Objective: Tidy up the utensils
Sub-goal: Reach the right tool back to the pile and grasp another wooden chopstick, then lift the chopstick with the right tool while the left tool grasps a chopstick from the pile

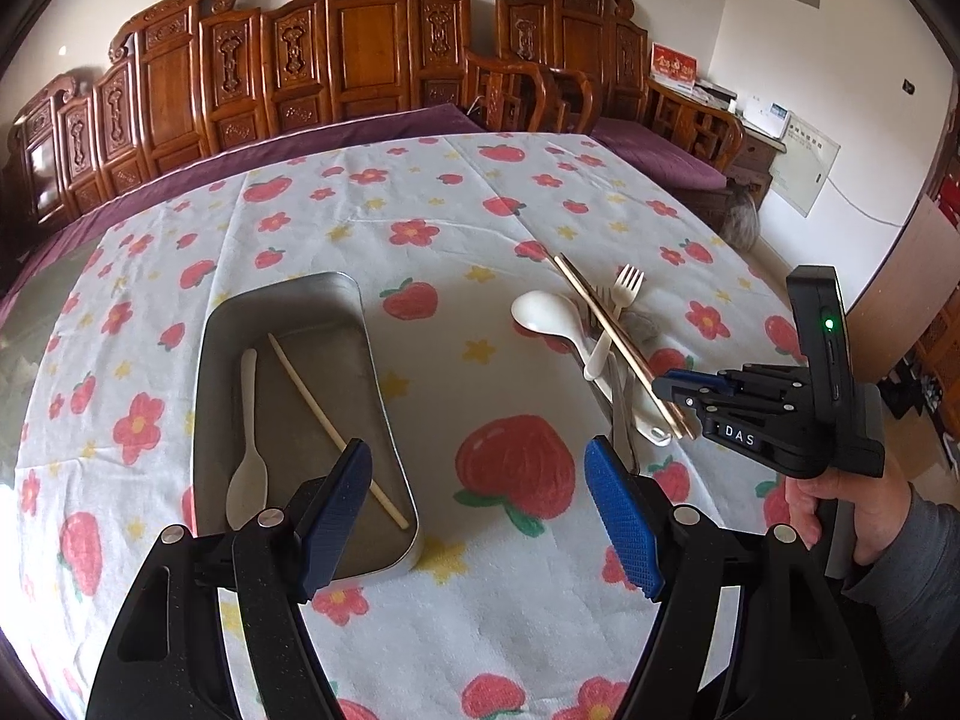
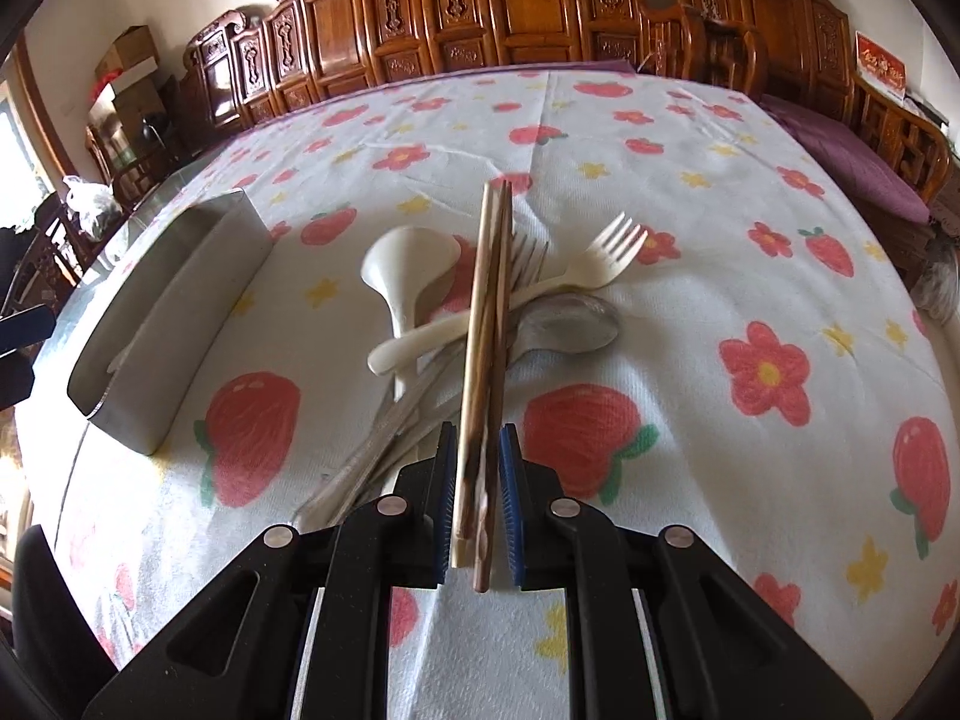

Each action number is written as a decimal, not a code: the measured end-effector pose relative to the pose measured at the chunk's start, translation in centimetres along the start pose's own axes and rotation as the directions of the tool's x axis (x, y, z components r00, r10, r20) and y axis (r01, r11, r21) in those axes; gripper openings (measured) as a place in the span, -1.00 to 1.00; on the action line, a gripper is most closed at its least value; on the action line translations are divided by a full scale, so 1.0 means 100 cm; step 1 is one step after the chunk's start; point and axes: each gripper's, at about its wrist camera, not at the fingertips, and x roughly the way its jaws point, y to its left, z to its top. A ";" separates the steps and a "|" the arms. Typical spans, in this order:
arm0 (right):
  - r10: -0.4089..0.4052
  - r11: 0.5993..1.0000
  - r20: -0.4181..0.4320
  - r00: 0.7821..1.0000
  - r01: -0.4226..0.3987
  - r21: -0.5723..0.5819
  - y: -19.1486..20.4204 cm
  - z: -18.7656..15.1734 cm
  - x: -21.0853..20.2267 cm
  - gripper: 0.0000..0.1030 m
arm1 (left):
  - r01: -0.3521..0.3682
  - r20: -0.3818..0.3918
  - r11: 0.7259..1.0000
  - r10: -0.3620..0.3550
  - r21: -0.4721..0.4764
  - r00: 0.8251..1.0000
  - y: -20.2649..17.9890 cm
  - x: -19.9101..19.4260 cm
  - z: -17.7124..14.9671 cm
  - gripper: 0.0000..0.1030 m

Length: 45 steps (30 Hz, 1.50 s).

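The right tongs [image 2: 475,492] pinch the chopsticks [image 2: 489,300] near one end: light, stiff, slippery, liable to swivel. The left tongs [image 1: 480,504] gape empty beside the tray [image 1: 288,300].

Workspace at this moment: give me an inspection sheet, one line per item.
Surface: table under a strawberry-print cloth.
Job's things: metal tray holds a white spoon and one chopstick; pile of spoons and forks on the cloth.
Clutter: nothing seen.
Grippers: left gripper open, empty, beside the tray; right gripper shut on chopsticks.
Cables: white cord along the wall.
Surroundings: carved wooden benches, purple cushions.
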 end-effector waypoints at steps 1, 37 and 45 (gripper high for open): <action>0.010 1.000 -0.004 1.000 -0.010 0.005 -0.001 0.000 0.001 -0.69 | -0.002 -0.004 1.000 0.002 0.003 1.000 -0.001 0.001 0.000 0.37; 0.085 0.980 0.233 0.969 -0.123 0.155 -0.039 0.003 -0.078 -0.88 | 0.018 -0.060 0.999 -0.015 0.047 0.998 -0.060 0.063 0.016 0.37; -0.004 0.983 0.225 0.974 -0.038 0.180 -0.059 0.002 -0.075 -0.88 | 0.030 -0.075 0.998 -0.025 0.060 0.997 -0.090 0.092 0.026 0.36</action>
